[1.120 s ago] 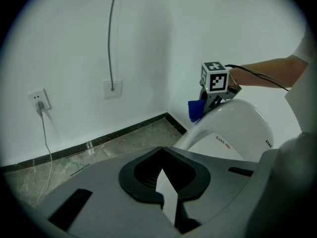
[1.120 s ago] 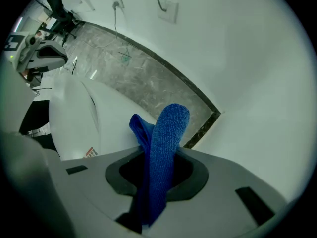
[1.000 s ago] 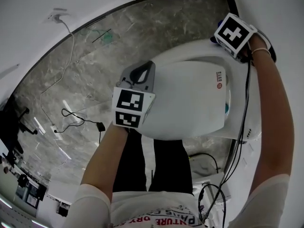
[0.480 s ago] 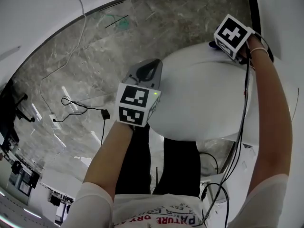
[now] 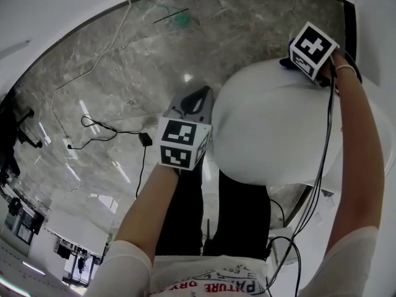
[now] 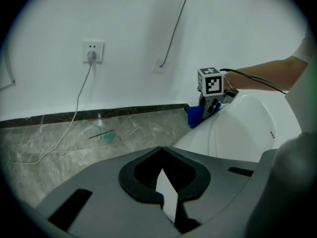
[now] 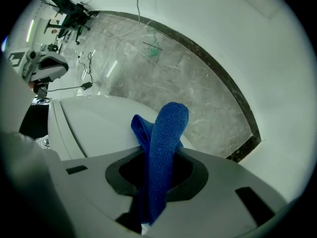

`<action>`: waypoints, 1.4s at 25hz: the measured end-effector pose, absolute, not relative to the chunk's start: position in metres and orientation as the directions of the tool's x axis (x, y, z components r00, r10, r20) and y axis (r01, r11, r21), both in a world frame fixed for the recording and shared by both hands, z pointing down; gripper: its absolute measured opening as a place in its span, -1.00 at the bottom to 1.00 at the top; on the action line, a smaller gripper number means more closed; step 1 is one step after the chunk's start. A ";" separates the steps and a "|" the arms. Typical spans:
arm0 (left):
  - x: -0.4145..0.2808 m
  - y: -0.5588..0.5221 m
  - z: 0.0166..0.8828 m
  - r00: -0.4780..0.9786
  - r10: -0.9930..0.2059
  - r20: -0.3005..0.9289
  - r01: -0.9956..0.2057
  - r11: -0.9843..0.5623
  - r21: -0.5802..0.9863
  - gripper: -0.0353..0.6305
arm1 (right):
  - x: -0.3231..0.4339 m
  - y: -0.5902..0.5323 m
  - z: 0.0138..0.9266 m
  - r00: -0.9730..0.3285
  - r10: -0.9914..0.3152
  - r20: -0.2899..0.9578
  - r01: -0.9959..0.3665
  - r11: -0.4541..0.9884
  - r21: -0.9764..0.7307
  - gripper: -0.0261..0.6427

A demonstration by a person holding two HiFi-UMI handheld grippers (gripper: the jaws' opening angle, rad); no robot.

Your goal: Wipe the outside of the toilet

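The white toilet fills the right middle of the head view, its lid down. My right gripper is at the toilet's far edge, shut on a blue cloth that presses against the white surface. In the right gripper view the cloth sticks out between the jaws over the toilet. My left gripper hangs just left of the toilet, jaws shut with nothing in them. The left gripper view shows the right gripper and the cloth on the toilet.
Grey marble floor surrounds the toilet, edged by a dark skirting below a white wall. A wall socket feeds a cable down to the floor. A black adapter with its cord and a green scrap lie on the floor. The person's dark trousers are below.
The head view has swung, so the toilet now sits further right and looks rounder. The right gripper and cloth stay at the toilet's far edge. The left gripper stays beside the toilet.
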State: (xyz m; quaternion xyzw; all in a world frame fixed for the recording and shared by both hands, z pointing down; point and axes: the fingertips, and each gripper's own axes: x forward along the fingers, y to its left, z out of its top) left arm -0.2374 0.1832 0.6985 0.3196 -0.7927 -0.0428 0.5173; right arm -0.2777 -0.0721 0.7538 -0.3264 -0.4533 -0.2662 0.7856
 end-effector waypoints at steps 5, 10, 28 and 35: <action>-0.226 0.215 0.706 -0.255 -0.534 0.807 -0.428 0.810 0.401 -0.88 | -0.270 -0.025 0.758 0.464 -0.096 0.881 0.718 0.623 -0.310 -0.70; -0.221 0.239 0.708 -0.272 -0.534 0.800 -0.411 0.816 0.405 -0.88 | -0.261 0.022 0.761 0.474 -0.071 0.878 0.742 0.570 -0.354 -0.69; -0.111 0.308 0.714 -0.380 -0.457 0.804 -0.192 0.890 0.415 -0.88 | -0.206 0.151 0.755 0.400 -0.111 0.910 0.894 0.267 -0.360 -0.70; -0.055 0.353 0.711 -0.460 -0.374 0.805 -0.033 0.913 0.406 -0.88 | -0.173 0.193 0.758 0.371 -0.254 0.893 0.928 0.132 -0.348 -0.70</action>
